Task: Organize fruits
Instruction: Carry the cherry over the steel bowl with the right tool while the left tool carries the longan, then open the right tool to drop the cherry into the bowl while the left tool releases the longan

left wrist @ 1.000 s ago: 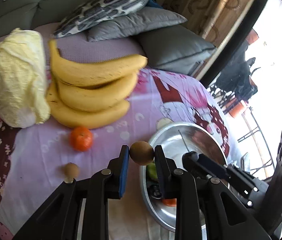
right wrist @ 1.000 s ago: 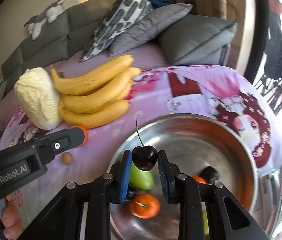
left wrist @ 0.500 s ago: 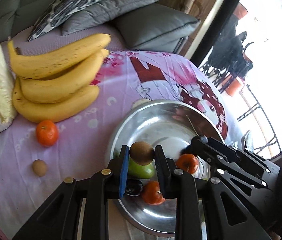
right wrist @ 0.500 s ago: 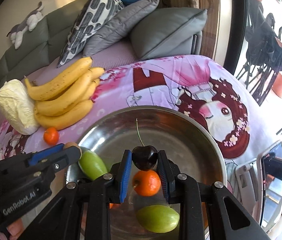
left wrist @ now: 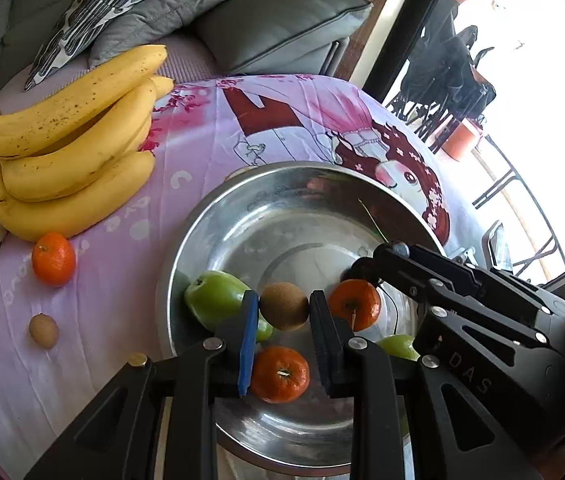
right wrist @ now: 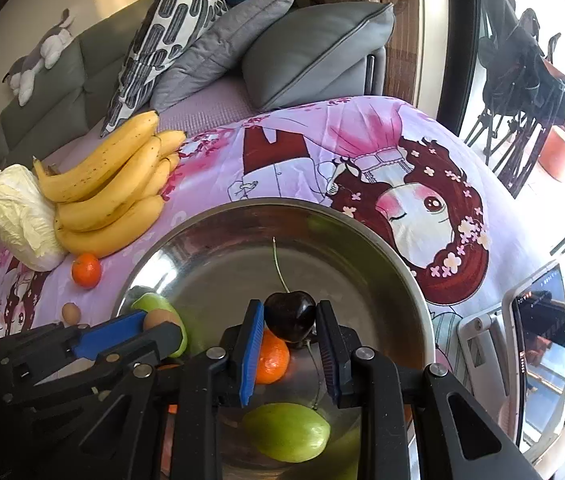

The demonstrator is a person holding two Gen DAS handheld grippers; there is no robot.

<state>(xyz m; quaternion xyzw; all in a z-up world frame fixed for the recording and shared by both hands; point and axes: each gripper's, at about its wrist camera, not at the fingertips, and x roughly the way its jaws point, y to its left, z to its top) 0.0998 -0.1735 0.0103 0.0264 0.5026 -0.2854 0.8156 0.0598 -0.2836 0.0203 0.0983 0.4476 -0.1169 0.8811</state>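
Kiwi (left wrist: 283,306), pinched between the left gripper (left wrist: 283,320) fingers, hangs over the steel bowl (left wrist: 210,216); cherry (right wrist: 289,316), pinched by the right gripper (right wrist: 289,334), hangs beside it. Step in hand, as judged: depositing both fruits. Next move calls for spreading the fingers low over the bowl's tangerines and green fruit. Bananas (left wrist: 70,148), a tangerine (left wrist: 53,258) remain on the cartoon-print cloth (left wrist: 210,128). Legible lettering: "DAS" (left wrist: 468,372).
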